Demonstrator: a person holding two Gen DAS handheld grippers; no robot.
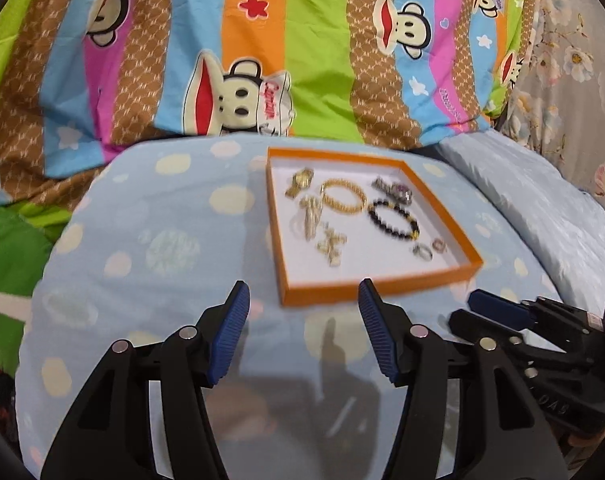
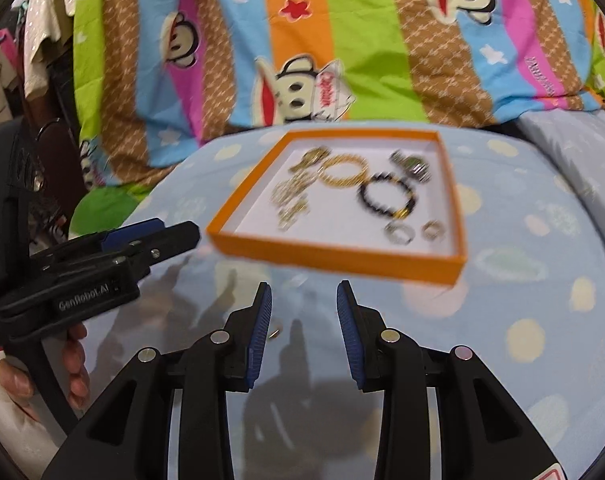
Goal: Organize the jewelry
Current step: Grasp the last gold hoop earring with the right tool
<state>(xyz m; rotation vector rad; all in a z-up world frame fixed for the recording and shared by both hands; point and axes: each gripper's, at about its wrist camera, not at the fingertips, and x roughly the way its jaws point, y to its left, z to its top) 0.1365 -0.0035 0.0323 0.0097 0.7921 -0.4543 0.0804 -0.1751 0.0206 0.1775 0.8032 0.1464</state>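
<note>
On a dotted blue bedspread (image 1: 142, 216), the left gripper (image 1: 304, 320) and right gripper (image 2: 304, 318) hover short of an orange tray (image 1: 322, 294) — both with jaws parted, nothing between them. Gold bangle (image 2: 342, 171), black bead bracelet (image 2: 384, 196) and two rings (image 2: 416, 233) already lie inside. One small ring-like piece (image 2: 275, 334) appears to remain on the cloth by the right gripper; sorting looks nearly done — next likely comes a pinch of that stray.

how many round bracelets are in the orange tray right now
2. The gold bracelet lies toward the tray's far side; the black beaded bracelet lies beside it, nearer the two rings. Blur may hide others.
</note>
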